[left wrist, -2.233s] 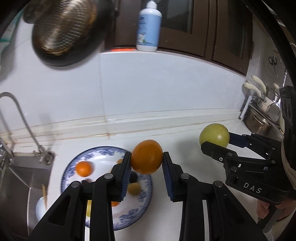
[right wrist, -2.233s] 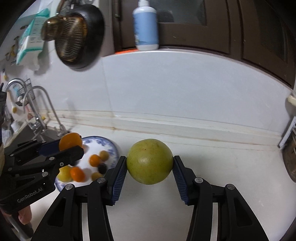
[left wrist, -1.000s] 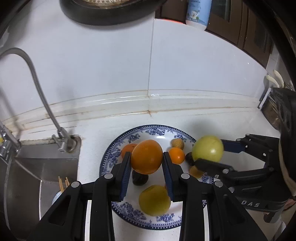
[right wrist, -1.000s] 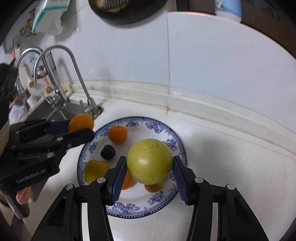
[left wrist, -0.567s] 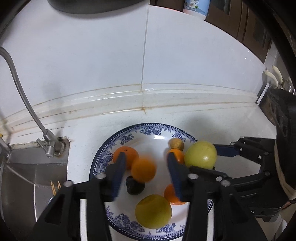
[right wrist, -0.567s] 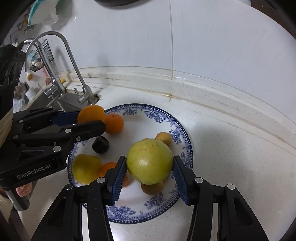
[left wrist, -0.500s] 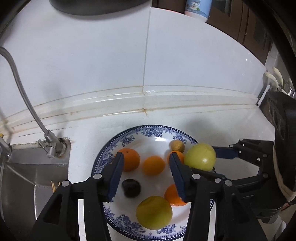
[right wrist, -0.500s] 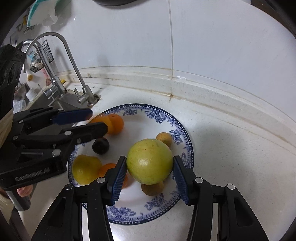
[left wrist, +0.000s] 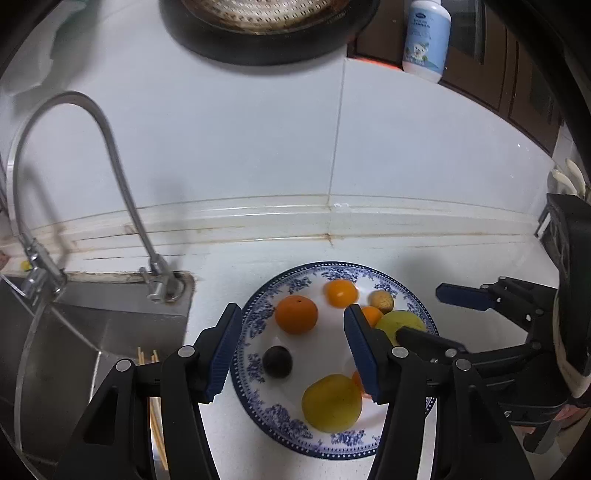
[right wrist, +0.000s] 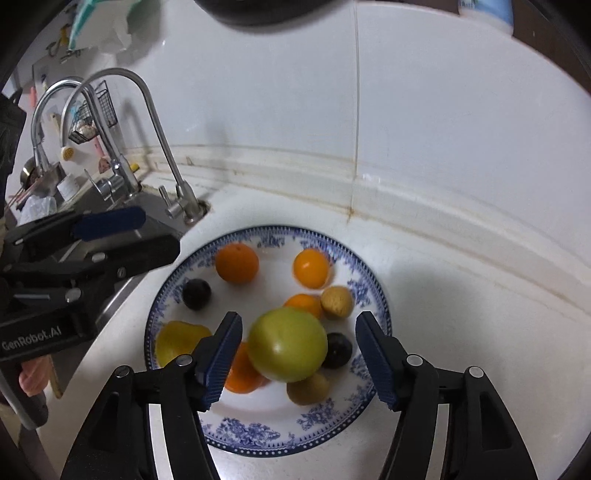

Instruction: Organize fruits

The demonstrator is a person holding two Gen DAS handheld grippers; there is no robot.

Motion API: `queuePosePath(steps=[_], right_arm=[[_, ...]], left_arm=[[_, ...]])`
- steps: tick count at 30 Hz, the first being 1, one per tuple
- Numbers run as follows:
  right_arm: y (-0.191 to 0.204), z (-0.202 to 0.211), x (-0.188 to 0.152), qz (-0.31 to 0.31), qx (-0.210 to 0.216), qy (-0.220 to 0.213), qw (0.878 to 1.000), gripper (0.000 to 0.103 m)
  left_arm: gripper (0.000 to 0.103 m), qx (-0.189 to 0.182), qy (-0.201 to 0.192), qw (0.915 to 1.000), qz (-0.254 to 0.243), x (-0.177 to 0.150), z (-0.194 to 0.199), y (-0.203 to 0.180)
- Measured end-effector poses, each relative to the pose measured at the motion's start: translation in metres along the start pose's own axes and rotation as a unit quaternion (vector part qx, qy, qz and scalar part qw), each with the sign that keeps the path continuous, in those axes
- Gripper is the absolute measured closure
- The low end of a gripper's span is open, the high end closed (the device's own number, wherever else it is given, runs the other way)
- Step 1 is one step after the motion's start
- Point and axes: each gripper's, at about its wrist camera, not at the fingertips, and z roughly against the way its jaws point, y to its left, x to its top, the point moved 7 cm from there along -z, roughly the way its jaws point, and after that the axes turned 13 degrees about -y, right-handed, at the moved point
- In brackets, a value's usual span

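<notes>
Both grippers hang over the blue-and-white plate (right wrist: 373, 295) on the white tabletop (right wrist: 461, 332), right beside the sink (left wrist: 92, 332).

The left gripper (left wrist: 291, 343) has just been opening its jaws and they stand apart with nothing pressed between them. Through that gap in the left wrist view the orange (left wrist: 296, 314) sits on the plate, clear of both blue pads, with a dark plum (left wrist: 277, 361) just in front of it.

The right gripper (right wrist: 297, 354) has also just been opening its jaws. The big green fruit (right wrist: 287, 345) lies between them, slightly blurred, with a clear gap to the pad on either side, so neither pad is gripping it. It rests on top of other fruit, over a brown fruit (right wrist: 308, 387) and against a second orange piece (right wrist: 242, 369).

More fruit spreads across the plate: a small tangerine (right wrist: 311, 268) towards the far rim, a pale tan round fruit (right wrist: 336, 302) beside it, another dark plum (right wrist: 337, 350) just right of the green fruit, and a yellow fruit (right wrist: 177, 341) at the near left.

Behind the plate a curved tap (right wrist: 155, 122) rises at the sink's corner. A white bottle (left wrist: 426, 37) stands on the ledge above the tiled wall, next to a dark hanging pan (left wrist: 266, 26).
</notes>
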Motion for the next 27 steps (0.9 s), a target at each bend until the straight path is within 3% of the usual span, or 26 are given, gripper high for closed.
queuePosePath(steps=[8,17,27], right_arm=[[-0.004,0.036,0.008,0.007,-0.041,-0.036,0.998,0.038],[-0.009,0.095,0.003,-0.005,-0.081,-0.072,0.994,0.038],[-0.012,0.164,-0.018,-0.038,-0.122,-0.101,0.987,0.03]], left_arm=[[0.044,0.015,-0.021,0.9997,0.003,0.0,0.033,-0.005],[0.04,0.005,-0.047,0.9989,-0.002,0.001,0.077,-0.029],[0.035,0.012,-0.083,0.9961,-0.027,-0.001,0.133,-0.058]])
